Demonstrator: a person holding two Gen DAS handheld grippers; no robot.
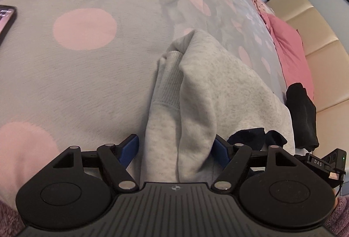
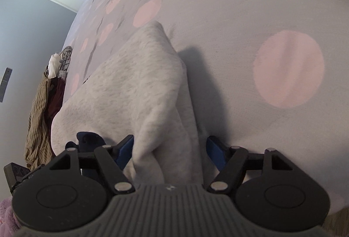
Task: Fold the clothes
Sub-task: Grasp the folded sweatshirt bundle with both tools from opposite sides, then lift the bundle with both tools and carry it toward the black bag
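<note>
A light grey sweatshirt (image 1: 218, 88) lies folded on the bed, its ribbed cuff (image 1: 170, 84) showing along the left fold. My left gripper (image 1: 176, 149) stands open, its blue fingers (image 1: 130, 148) on either side of a bunched fold of the sweatshirt. In the right wrist view the same sweatshirt (image 2: 130, 88) runs away to the upper left. My right gripper (image 2: 170, 149) is open as well, with the sweatshirt's near edge between its fingers and a small gap at the right fingertip (image 2: 214, 149). Whether the pads touch the cloth cannot be seen.
The bed cover (image 1: 87, 75) is grey with pink dots. A phone (image 1: 5, 20) lies at the left edge. Black garments (image 1: 302, 114) and a pink one (image 1: 290, 49) sit to the right by a beige headboard (image 1: 320, 47). Striped clothes (image 2: 39, 114) hang beside the bed.
</note>
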